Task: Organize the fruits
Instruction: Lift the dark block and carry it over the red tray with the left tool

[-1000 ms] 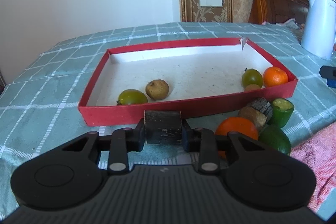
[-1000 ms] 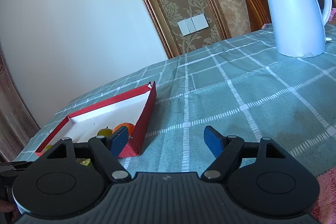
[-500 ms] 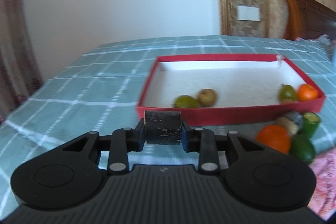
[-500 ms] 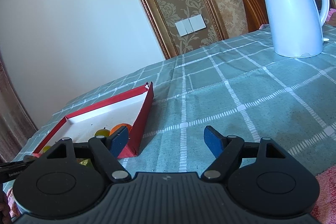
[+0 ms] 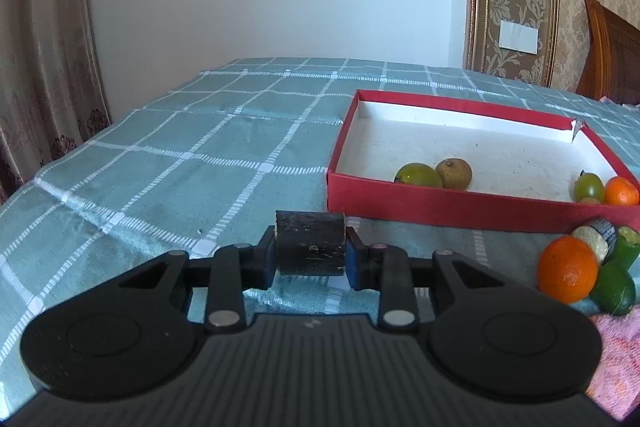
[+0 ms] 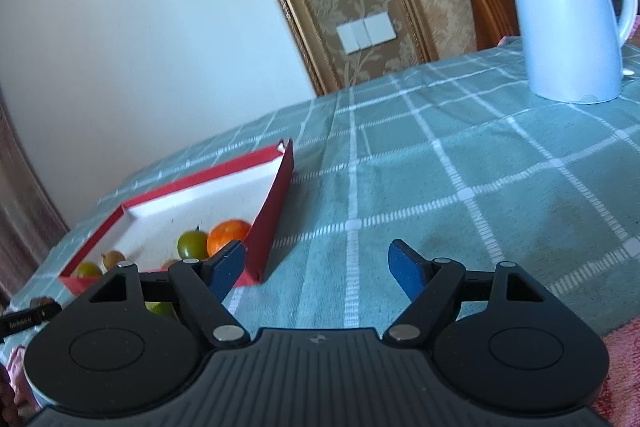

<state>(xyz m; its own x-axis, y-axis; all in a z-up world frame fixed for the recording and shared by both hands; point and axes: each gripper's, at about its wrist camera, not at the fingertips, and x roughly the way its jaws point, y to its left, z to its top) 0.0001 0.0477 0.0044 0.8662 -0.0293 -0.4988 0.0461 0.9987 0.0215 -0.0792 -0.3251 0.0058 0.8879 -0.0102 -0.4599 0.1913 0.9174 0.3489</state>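
My left gripper is shut on a short black cylinder piece, held above the tablecloth to the left of the red tray. The tray holds a green fruit, a brown fruit, a small green fruit and an orange. In front of the tray lie a large orange, a green fruit, a cut dark piece and a cut green piece. My right gripper is open and empty, just right of the tray.
A white electric kettle stands at the far right of the table. A pink cloth lies at the near right edge. The teal checked tablecloth spreads left of the tray. A curtain hangs at the left.
My left gripper has swung left with the black piece, so the tray and loose fruit now sit to the right. The right gripper shifted slightly closer to the tray.
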